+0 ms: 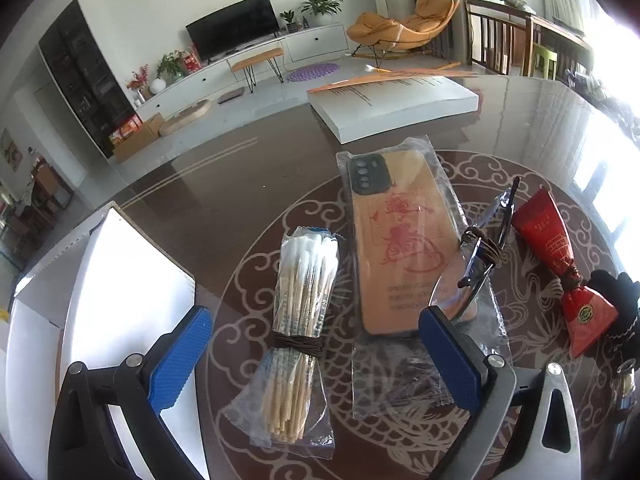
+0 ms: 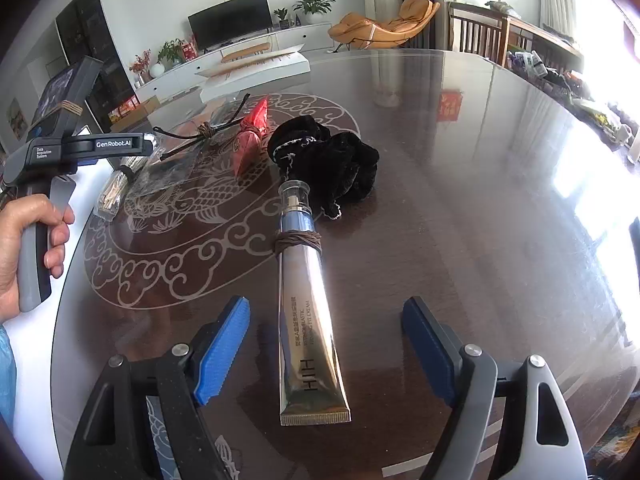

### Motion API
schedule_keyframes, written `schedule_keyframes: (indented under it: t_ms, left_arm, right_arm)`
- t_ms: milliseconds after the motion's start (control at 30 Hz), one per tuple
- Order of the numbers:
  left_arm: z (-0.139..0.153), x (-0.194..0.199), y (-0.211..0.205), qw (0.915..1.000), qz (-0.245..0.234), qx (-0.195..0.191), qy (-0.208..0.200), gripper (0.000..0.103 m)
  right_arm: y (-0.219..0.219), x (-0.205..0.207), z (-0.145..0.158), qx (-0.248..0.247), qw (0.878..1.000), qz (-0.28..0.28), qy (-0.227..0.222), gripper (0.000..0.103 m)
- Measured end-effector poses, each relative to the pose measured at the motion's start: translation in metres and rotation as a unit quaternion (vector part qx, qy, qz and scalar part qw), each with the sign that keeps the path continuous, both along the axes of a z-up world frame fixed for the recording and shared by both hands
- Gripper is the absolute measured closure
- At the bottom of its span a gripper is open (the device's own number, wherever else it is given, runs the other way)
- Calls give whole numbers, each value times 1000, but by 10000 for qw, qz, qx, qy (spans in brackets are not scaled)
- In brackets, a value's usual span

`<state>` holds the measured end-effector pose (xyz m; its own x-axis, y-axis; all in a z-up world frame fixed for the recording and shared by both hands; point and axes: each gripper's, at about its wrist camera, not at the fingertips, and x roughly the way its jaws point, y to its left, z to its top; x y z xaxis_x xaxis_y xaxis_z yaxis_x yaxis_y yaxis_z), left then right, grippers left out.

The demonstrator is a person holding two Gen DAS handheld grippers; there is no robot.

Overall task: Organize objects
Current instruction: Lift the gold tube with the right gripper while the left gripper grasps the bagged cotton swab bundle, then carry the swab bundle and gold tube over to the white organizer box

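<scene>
The gold cream tube [image 2: 310, 312] lies flat between the right gripper [image 2: 326, 350]'s released jaws, untouched, string around its neck; the left gripper [image 1: 316, 354] gapes over, perhaps, cotton swabs [image 1: 300, 320]

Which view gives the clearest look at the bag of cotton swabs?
Left wrist: the cotton swabs lie whole and close between the open left gripper fingers. Right wrist shows only a small, partly hidden stick end at far left.

On the table [image 1: 208, 208], swabs [image 1: 300, 320] lie left of a phone case [image 1: 400, 248]; glasses [image 1: 486, 240] and tube [image 1: 560, 256] to its right.
</scene>
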<state>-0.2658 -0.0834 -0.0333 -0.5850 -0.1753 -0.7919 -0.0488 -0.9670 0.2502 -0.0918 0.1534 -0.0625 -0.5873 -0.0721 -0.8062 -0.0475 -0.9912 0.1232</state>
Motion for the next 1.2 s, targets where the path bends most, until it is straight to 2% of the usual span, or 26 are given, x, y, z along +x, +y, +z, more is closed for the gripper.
schedule_keyframes:
  t_ms: [33,100,167,233,267,333,367,400,433,467,567,700,833,933,1033,1067,1100,1133,1167,1200]
  left_arm:
    - [-3,-2,-1,10000,30,8,-33,0]
    - [-8,-6,-10,9992,204,303,-128,0]
    - [-13,-9,-26,9945,435,929,-201,0]
    - [-20,-10,-43,9834,656,1675,-243,0]
    - [-23,-10,-49,9779,741,1934,-289,4]
    - [-24,-6,-51,9778,772,1945,-145,20]
    - [-25,-4,-50,9803,771,1814,-71,34]
    - [-24,-2,-51,9785,721,1932,-19,56]
    - [-25,-1,-53,9769,818,1973,-53,69]
    - [-25,0,-55,9769,904,1936,-33,74]
    - [-26,8,-52,9815,1013,1625,-42,74]
    - [-27,40,-33,9887,972,1136,-79,74]
    - [-27,99,-16,9863,998,1313,-44,75]
    - [-28,147,13,9891,656,1317,-39,75]
    - [-28,180,41,9910,55,1325,-163,74]
    - [-28,185,48,9911,-152,1306,-218,69]
    - [-28,188,54,9913,-313,1247,-292,55]
    - [-28,190,55,9914,-406,1183,-378,45]
    - [-30,191,54,9917,-412,1137,-444,27]
    - [-31,191,51,9918,-374,1122,-475,19]
  right_arm:
    - [0,0,0,-3,10000,0,1,23]
    - [0,0,0,-5,10000,2,0,23]
    - [0,0,0,-17,10000,-1,3,23]
    - [0,0,0,-35,10000,-8,8,23]
    - [0,0,0,-37,10000,-8,9,23]
    - [-1,0,0,-29,10000,-6,9,23]
    - [0,0,0,-28,10000,-6,9,23]
    - [0,0,0,-28,10000,-6,11,23]
    - [0,0,0,-34,10000,-9,8,23]
    - [0,0,0,-35,10000,-9,10,23]
    - [0,-1,-1,-54,10000,-11,12,23]
    - [1,-1,-1,-43,10000,-7,8,23]
    - [0,-1,-1,-40,10000,-7,2,23]
    - [1,0,-1,-75,10000,-11,4,22]
    - [2,2,-1,-109,9999,-13,2,21]
    - [2,2,-1,-129,9999,-16,1,21]
    - [4,2,0,-163,9999,-24,3,21]
    - [5,3,0,-223,9997,-43,10,21]
    - [8,3,0,-290,9996,-70,19,21]
    - [10,4,1,-356,9993,-102,29,21]
